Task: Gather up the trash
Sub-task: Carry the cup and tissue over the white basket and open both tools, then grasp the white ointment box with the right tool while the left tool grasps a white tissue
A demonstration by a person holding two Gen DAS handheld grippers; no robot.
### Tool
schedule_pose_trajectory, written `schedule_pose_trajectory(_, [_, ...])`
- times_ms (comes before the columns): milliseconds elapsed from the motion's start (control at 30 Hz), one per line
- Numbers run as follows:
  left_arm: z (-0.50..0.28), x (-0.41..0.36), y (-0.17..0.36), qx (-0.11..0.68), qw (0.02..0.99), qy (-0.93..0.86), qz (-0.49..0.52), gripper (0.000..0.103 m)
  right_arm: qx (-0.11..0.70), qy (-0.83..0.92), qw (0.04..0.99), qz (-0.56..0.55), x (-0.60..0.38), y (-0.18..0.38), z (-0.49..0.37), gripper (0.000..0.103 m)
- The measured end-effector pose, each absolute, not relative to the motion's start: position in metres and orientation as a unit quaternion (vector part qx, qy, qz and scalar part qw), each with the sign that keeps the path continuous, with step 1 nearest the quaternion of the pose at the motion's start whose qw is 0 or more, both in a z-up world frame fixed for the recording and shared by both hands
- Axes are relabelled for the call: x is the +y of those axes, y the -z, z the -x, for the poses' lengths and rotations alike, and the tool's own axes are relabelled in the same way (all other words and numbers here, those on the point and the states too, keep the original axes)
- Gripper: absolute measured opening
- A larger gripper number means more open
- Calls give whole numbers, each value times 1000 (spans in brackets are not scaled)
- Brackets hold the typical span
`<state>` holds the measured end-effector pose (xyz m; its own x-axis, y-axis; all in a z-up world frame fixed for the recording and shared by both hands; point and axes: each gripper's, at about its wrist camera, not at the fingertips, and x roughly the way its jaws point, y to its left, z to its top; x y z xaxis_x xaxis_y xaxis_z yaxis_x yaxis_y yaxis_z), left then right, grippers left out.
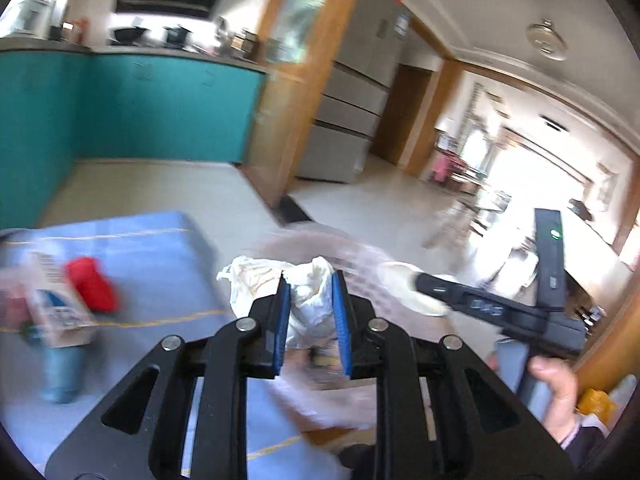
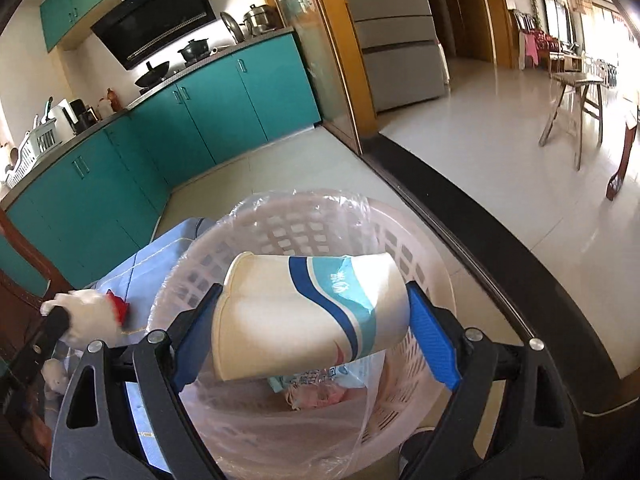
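Cup (image 2: 308, 316) in right tongs (image 2: 312, 334) over basket rim (image 2: 424, 240).

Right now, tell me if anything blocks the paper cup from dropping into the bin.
Nothing visible does. The paper cup hangs sideways in the right gripper directly above the open, bag-lined bin.

No text can be read with certainty. The paper cup (image 2: 308, 316) bears small white characters on its light blue band, too small to read. The carton (image 1: 56, 312) at the near left has printing, but it is blurred.
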<state>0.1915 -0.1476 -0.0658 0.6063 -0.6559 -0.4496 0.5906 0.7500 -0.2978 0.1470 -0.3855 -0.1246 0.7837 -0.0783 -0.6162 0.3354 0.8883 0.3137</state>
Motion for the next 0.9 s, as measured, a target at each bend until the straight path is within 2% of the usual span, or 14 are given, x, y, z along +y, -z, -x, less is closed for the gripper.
schedule_pose_trajectory(33, [-193, -158, 69, 281, 887, 362, 56, 26, 310, 113, 920, -211, -387, 126, -148, 87])
schedule_pose_trajectory(133, [-193, -179, 84, 299, 875, 379, 46, 67, 309, 121, 913, -239, -395, 128, -148, 91])
schedule_pose_trajectory(167, [-193, -182, 87, 303, 875, 374, 43, 70, 307, 119, 909, -254, -399, 128, -148, 91])
schedule_pose_trajectory(333, [-199, -166, 92, 307, 909, 283, 5, 69, 294, 116, 904, -287, -404, 124, -148, 91])
schedule_pose_trajectory(533, [-208, -88, 83, 282, 957, 52, -46, 42, 283, 91, 923, -243, -368, 113, -157, 91])
schedule_pose_trajectory(767, [-216, 19, 54, 270, 956, -108, -47, 38, 277, 12, 954, -112, -278, 108, -178, 91])
schedule_pose_trajectory(833, [-224, 42, 58, 301, 943, -128, -60, 27, 282, -13, 955, -92, -254, 111, -184, 91])
schedule_pose_trajectory(900, [-233, 60, 64, 333, 932, -132, -56, 25, 289, -33, 954, -75, -233, 115, -190, 91])
